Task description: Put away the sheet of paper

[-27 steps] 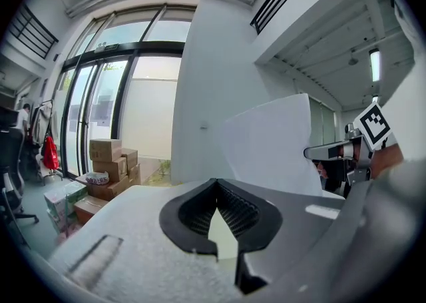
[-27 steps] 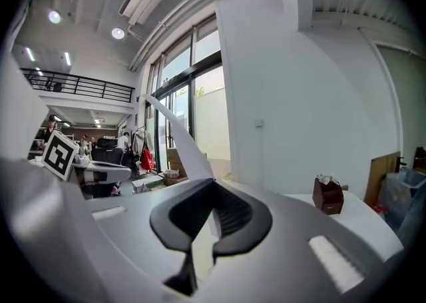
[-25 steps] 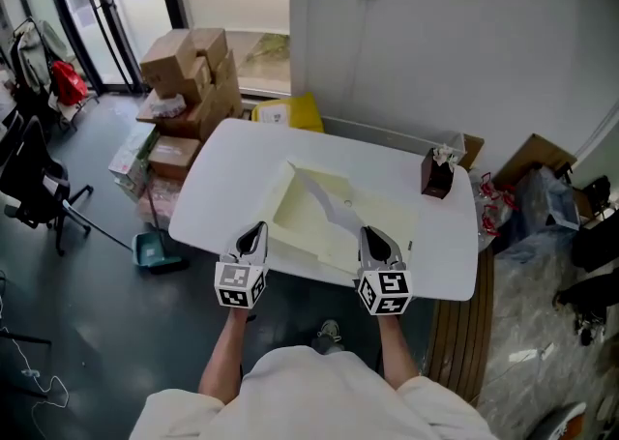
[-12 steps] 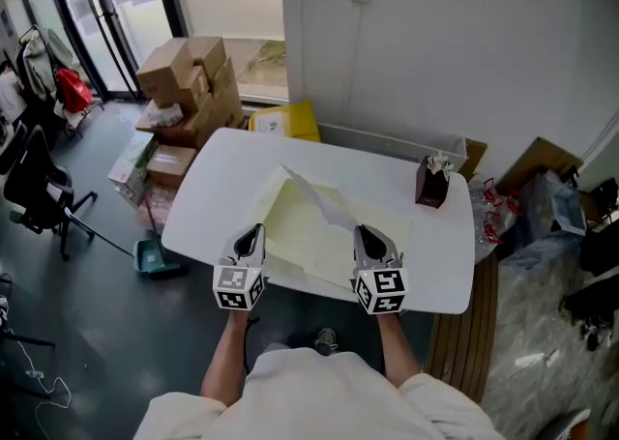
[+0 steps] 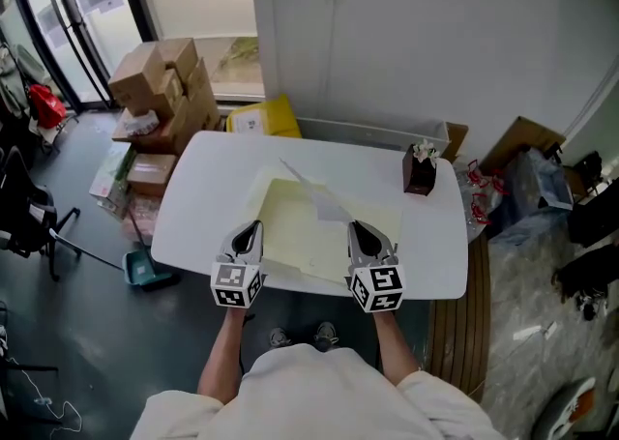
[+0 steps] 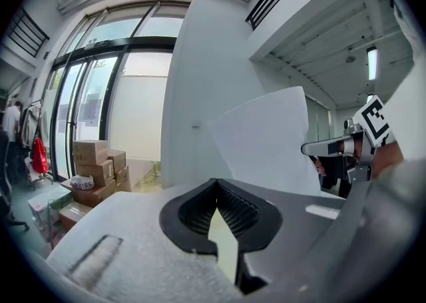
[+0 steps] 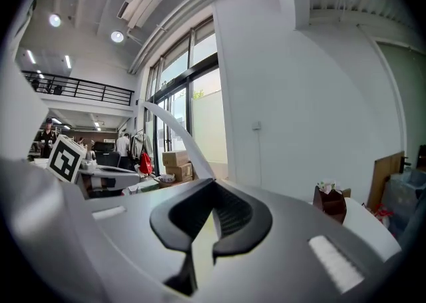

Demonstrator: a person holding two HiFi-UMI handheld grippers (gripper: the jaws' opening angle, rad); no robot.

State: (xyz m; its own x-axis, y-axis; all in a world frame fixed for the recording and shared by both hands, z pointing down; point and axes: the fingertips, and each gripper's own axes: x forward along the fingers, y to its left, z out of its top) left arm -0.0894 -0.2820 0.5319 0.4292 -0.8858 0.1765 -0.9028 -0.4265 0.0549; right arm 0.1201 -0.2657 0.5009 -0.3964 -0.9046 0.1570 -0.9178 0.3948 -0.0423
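A large pale yellow sheet of paper hangs over the white table, and a white flap stands up along its middle. My left gripper is shut on the sheet's near left edge. My right gripper is shut on the near right edge. In the left gripper view the jaws pinch a yellow strip, and the sheet rises white ahead. In the right gripper view the jaws clamp the same edge, and the paper curls up to the left.
A small brown box with tissue stands at the table's far right corner. Cardboard boxes and a yellow package lie on the floor beyond the table's left. A dustpan sits left of the table, a wooden bench to its right.
The sheet looks flatter and its raised flap stands lower than a second ago. Both grippers keep their hold on the near edge. The head view has swung slightly.
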